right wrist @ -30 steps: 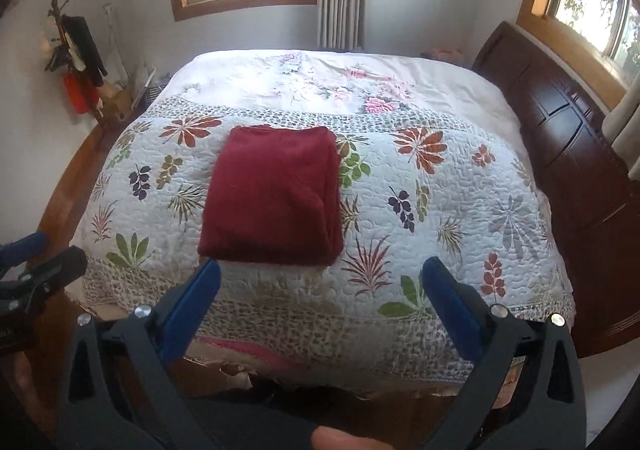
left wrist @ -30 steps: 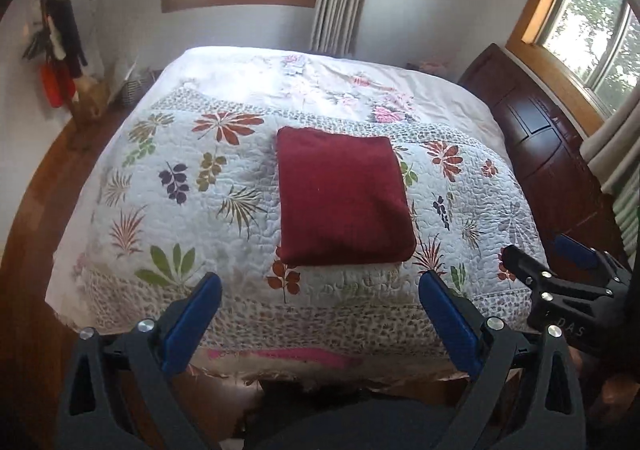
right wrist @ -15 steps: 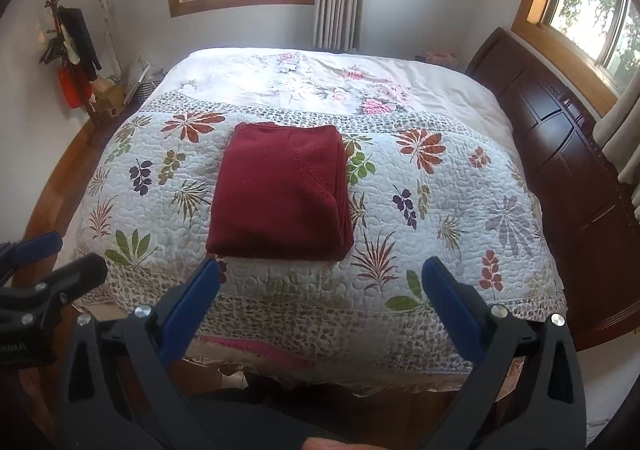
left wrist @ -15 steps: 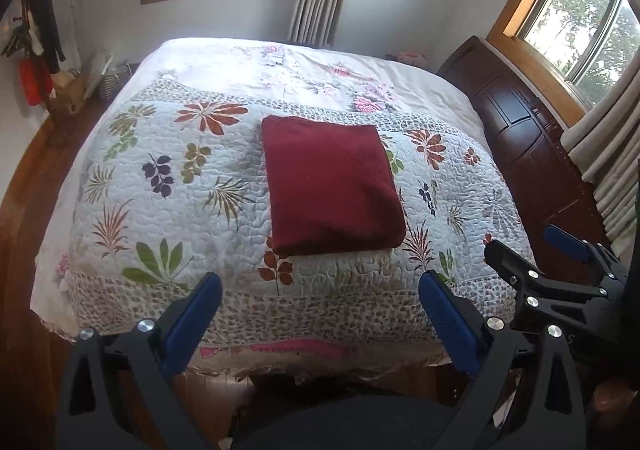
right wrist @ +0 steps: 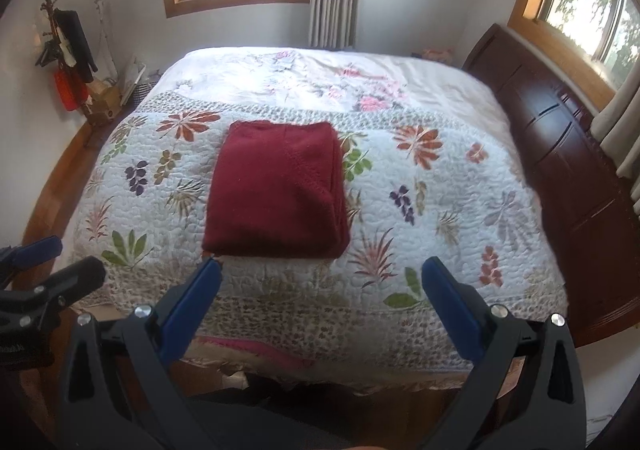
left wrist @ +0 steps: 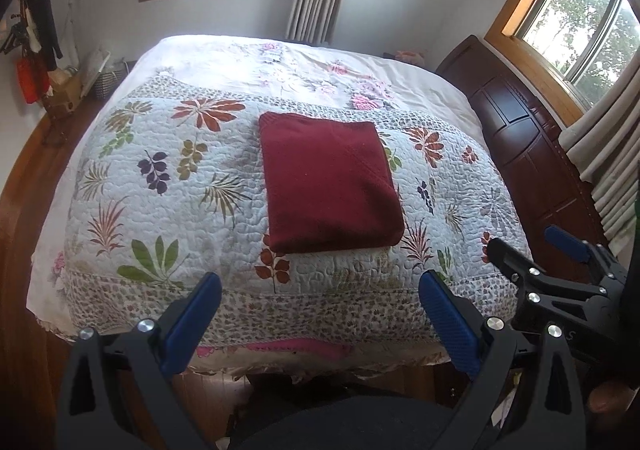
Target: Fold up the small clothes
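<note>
Bed (left wrist: pixel 120 178), covered by white quilt printed with leaves and flowers: occupies most of both views. Dark red knitted garment (left wrist: pixel 330 186), folded into a thick rectangle: laid flat at the middle of the quilt, near the foot edge. Judged soft, light and limp; best taken at the near corners or folded edge. Left gripper (left wrist: pixel 320 310) and right gripper (right wrist: pixel 322 292), black with blue fingers: held short of the bed, fingers wide apart, nothing gripped.

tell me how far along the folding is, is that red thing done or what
Looks done: the dark red garment lies as a neat folded rectangle on the floral quilt. Nothing is in hand: the left hand-held gripper and right hand-held gripper are both open, short of the bed. No other unfolded clothes show.
</note>
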`<control>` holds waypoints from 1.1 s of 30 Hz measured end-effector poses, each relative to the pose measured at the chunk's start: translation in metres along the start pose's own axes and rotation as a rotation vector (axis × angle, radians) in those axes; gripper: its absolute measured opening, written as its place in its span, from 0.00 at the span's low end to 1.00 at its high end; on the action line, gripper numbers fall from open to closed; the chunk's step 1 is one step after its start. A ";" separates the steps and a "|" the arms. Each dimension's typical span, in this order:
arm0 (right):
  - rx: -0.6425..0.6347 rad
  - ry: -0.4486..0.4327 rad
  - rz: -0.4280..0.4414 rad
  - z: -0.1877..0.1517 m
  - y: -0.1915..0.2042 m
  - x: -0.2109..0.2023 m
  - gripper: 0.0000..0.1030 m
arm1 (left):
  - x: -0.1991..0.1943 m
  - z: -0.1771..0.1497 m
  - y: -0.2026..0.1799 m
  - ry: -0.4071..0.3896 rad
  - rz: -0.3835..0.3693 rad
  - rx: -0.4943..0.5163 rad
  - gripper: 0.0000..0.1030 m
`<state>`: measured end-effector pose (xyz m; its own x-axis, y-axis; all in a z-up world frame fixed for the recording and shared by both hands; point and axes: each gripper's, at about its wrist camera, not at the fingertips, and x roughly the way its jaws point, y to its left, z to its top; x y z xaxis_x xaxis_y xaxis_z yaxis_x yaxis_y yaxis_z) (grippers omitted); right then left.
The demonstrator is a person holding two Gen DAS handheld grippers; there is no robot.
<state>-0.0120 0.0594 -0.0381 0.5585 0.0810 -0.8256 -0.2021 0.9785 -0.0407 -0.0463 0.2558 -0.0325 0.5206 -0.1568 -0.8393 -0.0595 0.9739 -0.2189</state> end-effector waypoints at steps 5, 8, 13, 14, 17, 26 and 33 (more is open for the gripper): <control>-0.008 -0.007 0.005 0.001 0.002 -0.002 0.97 | 0.002 0.001 -0.002 0.005 -0.001 0.000 0.96; -0.010 -0.016 0.003 0.003 0.002 -0.003 0.97 | 0.001 0.002 -0.001 0.002 0.005 -0.003 0.96; -0.007 -0.020 0.002 0.008 -0.001 -0.002 0.97 | 0.001 0.005 0.000 -0.004 0.009 -0.007 0.96; -0.011 -0.020 0.000 0.008 -0.001 -0.002 0.97 | 0.001 0.006 0.001 -0.004 0.009 -0.008 0.96; -0.011 -0.018 0.000 0.010 -0.002 -0.001 0.97 | 0.003 0.007 0.001 0.000 0.011 -0.009 0.96; -0.006 -0.016 0.006 0.014 -0.002 0.002 0.97 | 0.006 0.007 -0.002 0.011 0.016 0.003 0.96; -0.004 -0.019 0.006 0.015 -0.002 0.003 0.97 | 0.008 0.008 -0.004 0.020 0.015 0.006 0.96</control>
<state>0.0028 0.0601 -0.0322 0.5726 0.0910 -0.8148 -0.2087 0.9773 -0.0375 -0.0347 0.2521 -0.0344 0.5028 -0.1456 -0.8520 -0.0616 0.9772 -0.2034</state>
